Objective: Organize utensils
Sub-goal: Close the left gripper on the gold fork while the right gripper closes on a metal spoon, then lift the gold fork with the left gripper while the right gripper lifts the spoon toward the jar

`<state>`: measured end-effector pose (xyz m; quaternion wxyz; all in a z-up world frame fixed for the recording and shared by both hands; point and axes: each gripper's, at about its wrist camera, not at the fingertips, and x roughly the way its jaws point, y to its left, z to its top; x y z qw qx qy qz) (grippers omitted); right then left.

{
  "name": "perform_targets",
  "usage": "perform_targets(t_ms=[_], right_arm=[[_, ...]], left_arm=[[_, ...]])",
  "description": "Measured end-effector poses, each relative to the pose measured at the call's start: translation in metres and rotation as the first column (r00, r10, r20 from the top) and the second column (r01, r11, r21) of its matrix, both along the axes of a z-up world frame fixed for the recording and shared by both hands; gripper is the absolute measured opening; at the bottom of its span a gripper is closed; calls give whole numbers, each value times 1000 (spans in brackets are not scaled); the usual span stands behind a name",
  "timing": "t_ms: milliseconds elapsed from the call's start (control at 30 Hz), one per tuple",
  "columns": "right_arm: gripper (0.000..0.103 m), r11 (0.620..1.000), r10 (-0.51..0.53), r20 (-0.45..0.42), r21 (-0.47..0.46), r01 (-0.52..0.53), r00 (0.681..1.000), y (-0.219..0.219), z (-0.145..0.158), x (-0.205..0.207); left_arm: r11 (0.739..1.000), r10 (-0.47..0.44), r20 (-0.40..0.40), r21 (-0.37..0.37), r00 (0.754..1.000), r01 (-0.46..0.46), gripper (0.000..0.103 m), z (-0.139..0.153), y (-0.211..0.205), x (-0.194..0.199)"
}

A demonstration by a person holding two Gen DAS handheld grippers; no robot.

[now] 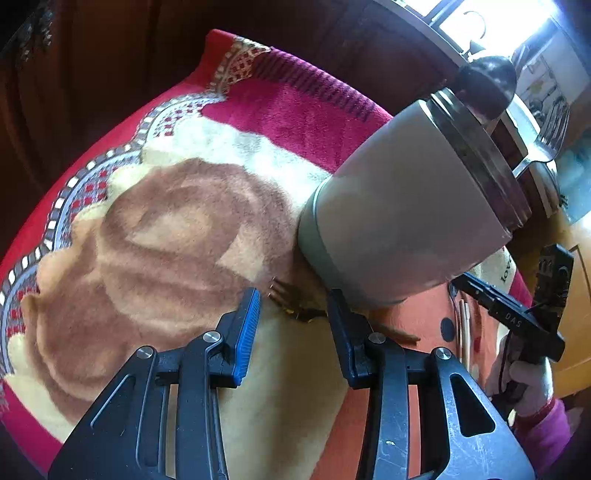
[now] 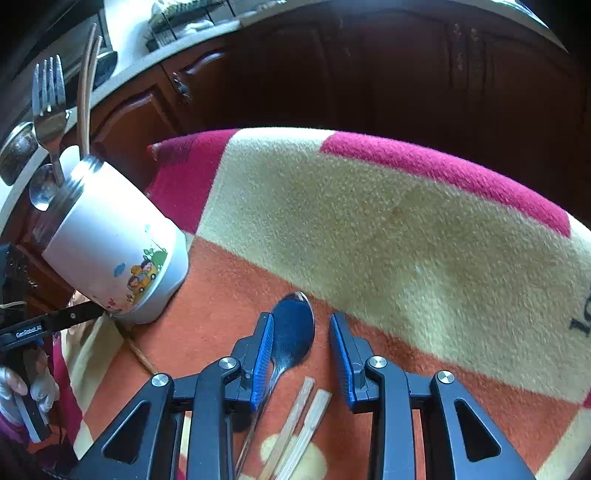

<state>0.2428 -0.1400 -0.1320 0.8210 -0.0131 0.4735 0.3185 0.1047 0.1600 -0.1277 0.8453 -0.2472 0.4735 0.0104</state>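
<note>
Daylight scene, strong fisheye bending in both views

A blown-out window glares at far right; the cabinets stay dark, the blanket is evenly lit, and corners go black.

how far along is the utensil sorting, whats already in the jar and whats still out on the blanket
Partly done. The white jar already holds a fork, a spoon and wooden sticks. Nothing is gripped: the right gripper is open around a spoon lying on the blanket, beside two loose chopsticks. The left gripper is open by a dark fork at the jar's base. Those remain.
</note>
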Motion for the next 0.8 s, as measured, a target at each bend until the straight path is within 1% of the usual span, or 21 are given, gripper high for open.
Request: perform_targets(t_ms=[33, 67, 100, 133, 167, 200, 267, 433, 533, 667, 800], right_arm=[[30, 1000, 3, -1, 8, -3, 1000, 1, 0, 2], [26, 1000, 9, -4, 16, -9, 1000, 3, -1, 4], [23, 1000, 15, -4, 15, -14, 1000, 5, -2, 5], [18, 1000, 21, -1, 14, -21, 1000, 7, -1, 5], [12, 999, 30, -4, 18, -30, 1000, 11, -1, 6], [9, 999, 41, -11, 22, -41, 999, 12, -1, 5], [3, 999, 39, 3, 14, -39, 999, 14, 1, 1], [3, 997, -20, 20, 71, 18, 1000, 0, 17, -11], [3, 994, -38, 48, 106, 32, 998, -11, 34, -27], [3, 989, -50, 91, 145, 36, 995, -20, 57, -46], [3, 987, -60, 142, 155, 38, 988, -28, 81, -64]], left_arm=[[1000, -9, 1, 17, 1000, 9, 33, 0, -2, 3], [999, -13, -1, 36, 1000, 13, 25, 0, -4, 6], [999, -14, -4, 50, 1000, 14, 21, 0, -5, 7], [998, -15, -7, 58, 1000, 15, 12, 0, -6, 9], [999, -17, -9, 51, 1000, 18, 11, 0, -5, 10], [999, -18, -5, 41, 1000, 18, 11, 0, -4, 10], [999, -26, -4, 33, 1000, 26, 10, 1, -3, 10], [999, -32, 11, -11, 999, 32, 8, 10, 6, 2], [999, -43, 33, -10, 999, 43, 6, 20, 6, -7], [997, -77, 75, 23, 994, 75, 4, 42, 7, -20], [994, -97, 107, 54, 990, 91, 2, 63, 8, -33]])
